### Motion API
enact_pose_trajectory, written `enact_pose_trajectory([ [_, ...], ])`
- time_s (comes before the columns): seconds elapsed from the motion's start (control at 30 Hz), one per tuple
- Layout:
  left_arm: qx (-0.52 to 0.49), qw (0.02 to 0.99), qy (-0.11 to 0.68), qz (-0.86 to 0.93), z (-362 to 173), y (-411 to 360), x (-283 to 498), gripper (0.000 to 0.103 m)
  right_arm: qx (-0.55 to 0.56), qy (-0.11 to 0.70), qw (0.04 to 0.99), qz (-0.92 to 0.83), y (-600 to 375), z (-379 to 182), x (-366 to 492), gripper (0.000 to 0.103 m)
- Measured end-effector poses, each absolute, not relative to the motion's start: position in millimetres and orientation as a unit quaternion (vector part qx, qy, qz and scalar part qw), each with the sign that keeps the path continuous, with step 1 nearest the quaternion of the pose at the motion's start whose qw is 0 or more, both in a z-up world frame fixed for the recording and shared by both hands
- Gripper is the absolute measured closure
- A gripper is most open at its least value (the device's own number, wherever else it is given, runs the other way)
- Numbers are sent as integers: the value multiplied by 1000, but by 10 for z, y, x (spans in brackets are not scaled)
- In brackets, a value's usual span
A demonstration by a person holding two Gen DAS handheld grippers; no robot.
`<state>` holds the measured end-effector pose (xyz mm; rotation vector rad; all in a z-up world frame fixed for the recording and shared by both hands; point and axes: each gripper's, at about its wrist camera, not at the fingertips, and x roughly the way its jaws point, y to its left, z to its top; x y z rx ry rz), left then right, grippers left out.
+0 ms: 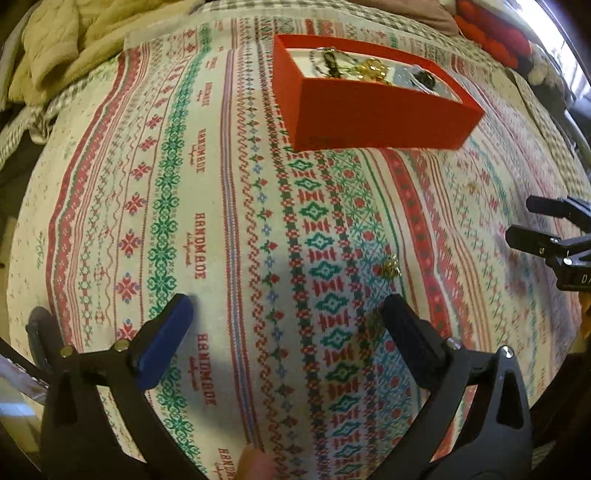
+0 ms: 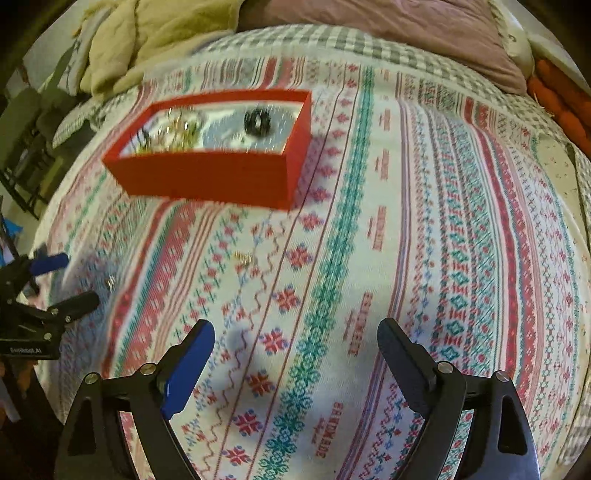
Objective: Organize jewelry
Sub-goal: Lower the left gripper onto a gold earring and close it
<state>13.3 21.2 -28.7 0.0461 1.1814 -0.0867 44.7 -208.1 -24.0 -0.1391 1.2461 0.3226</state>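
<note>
Home bedroom: bed [image 2: 424, 229] under a knit-pattern "HANDMADE" cloth, rumpled cream quilt [image 2: 147, 33] upper left, mauve pillow [image 2: 388, 33] along the top edge, checked sheet [image 2: 332, 42] beneath.

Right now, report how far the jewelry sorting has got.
Done: several pieces, gold and dark, already lie in the red box. In hand: nothing; the left gripper and right gripper are both open and empty over the cloth. Left: a small gold piece and another lie loose on the cloth.
</note>
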Motion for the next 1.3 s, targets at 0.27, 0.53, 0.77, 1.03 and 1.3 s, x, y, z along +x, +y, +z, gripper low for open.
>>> enact_pose_trajectory([
  [0.27, 53, 843, 533, -46, -348, 100, 11, 0, -82, 588, 791, 149, -2006, -387, 351, 12],
  [0.53, 68, 843, 531, -54, -352, 70, 16, 0, -100, 569, 802, 151, -1884, -497, 210, 0],
  [0.77, 76, 837, 534, -96, -294, -60, 8, 13, -106, 558, 809, 151, -1837, -542, 146, 0],
  [1.03, 80, 837, 520, -148, -220, -285, -28, 54, -107, 557, 810, 150, -1825, -532, 157, 0],
  [1.3, 70, 835, 519, -169, -240, -388, -25, 67, -107, 556, 810, 150, -1822, -530, 157, 0],
])
